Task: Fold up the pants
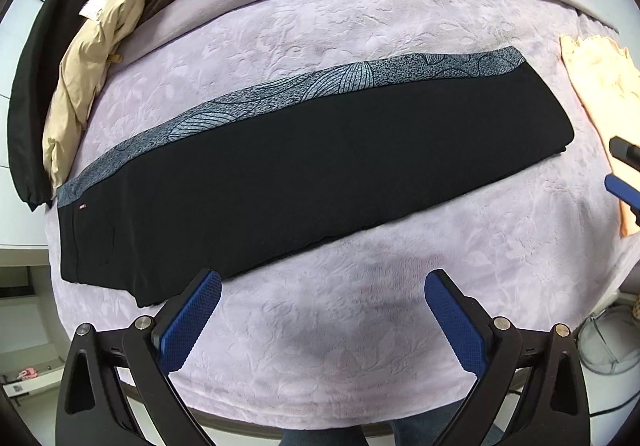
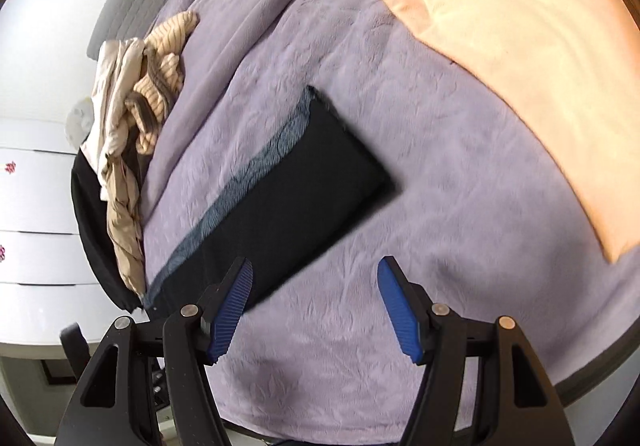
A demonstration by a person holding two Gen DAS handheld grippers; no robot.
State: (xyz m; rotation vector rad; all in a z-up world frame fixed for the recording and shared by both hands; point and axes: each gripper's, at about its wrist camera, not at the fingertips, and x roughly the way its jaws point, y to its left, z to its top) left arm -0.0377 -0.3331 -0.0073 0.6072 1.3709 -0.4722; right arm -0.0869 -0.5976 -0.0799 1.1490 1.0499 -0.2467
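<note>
jaws wide and empty on both the left gripper [image 1: 322,320] and right gripper [image 2: 316,310] — the pants [image 1: 304,170] lie on the bed [image 1: 360,326], legs stacked lengthwise, crosswise folds apparently still to do.

Nothing readable here tbh. The only label-ish thing is a tiny red-and-white tag [image 1: 82,207] sewn on the black folded pants with the grey patterned side stripe [image 1: 304,166], at their left end next to the stripe, and it's way too small to make out any lettering.
</note>
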